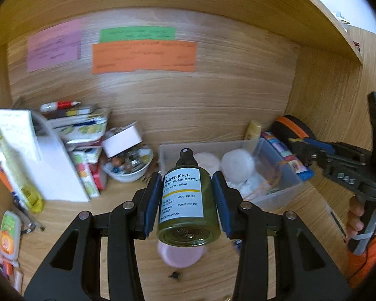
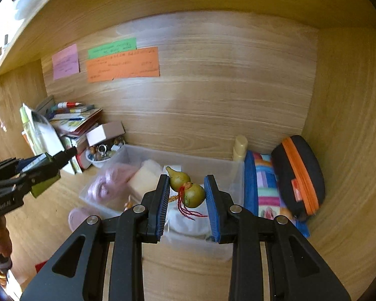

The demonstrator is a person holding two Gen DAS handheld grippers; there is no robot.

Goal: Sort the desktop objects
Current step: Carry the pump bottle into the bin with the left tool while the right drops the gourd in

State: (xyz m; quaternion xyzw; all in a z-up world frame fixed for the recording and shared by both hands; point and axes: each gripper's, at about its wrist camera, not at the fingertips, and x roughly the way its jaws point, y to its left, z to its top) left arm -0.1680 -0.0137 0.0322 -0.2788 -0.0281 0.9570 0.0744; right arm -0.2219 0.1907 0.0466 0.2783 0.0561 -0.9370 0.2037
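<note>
The left gripper (image 1: 187, 195) is held level above the desk, pointed at the back panel, and is clamped on a green pump bottle (image 1: 186, 200) lying nozzle-forward between the blue pads. Just ahead of it the near wall of a clear plastic bin (image 1: 283, 188) is met; bare wooden desk (image 1: 127, 255) is left beneath. The right gripper (image 2: 187, 195) is poised over the same bin, jaws partly apart, with a small gourd charm (image 2: 188, 188) seen between them; whether it is gripped cannot be told. To its right a striped pouch (image 2: 265, 190) and a black zip case (image 2: 298, 175) crowd the side wall.
</note>
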